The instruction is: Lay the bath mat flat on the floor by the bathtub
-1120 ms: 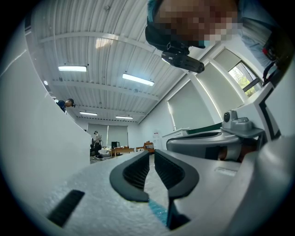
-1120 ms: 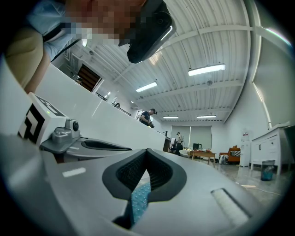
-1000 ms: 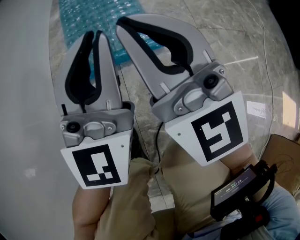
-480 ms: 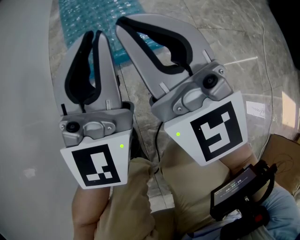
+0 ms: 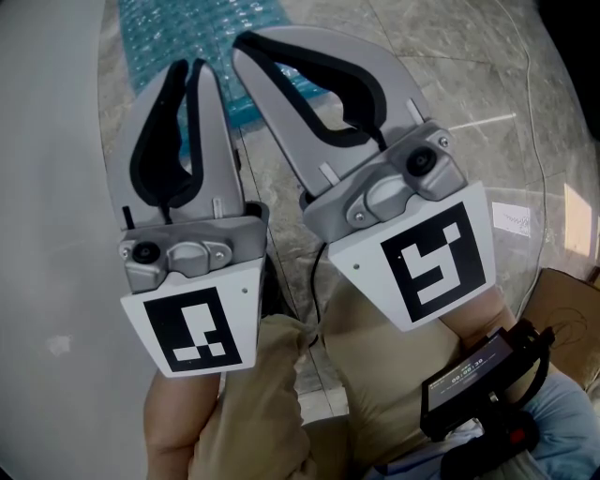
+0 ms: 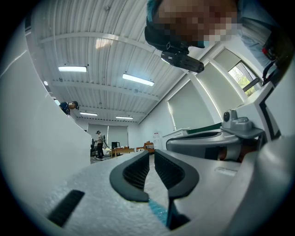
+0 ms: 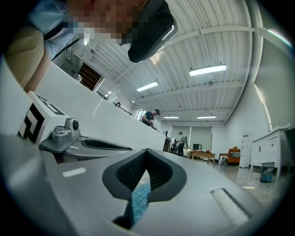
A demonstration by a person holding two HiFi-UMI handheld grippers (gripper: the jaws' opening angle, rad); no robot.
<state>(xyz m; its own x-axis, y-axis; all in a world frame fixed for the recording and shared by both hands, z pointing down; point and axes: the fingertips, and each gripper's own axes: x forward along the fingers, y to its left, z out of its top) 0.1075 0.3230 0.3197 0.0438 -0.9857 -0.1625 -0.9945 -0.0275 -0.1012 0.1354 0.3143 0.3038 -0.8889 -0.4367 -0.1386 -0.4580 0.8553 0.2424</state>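
Looks near done: bath mat (image 5: pixel 216 28) lying flat on floor (image 5: pixel 450 94), right beside bathtub (image 5: pixel 47 187) wall; far end out of view. Left gripper (image 5: pixel 192 67) & right gripper (image 5: pixel 239 45) above it, jaws clenched, nothing held. Prob. nothing left but a check.

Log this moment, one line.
left gripper: shut, empty | right gripper: shut, empty | mat: on floor beside tub, not held

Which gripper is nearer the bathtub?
Left. The left gripper sits right beside the bathtub wall. The right gripper is farther out, beyond the left one, over the floor.
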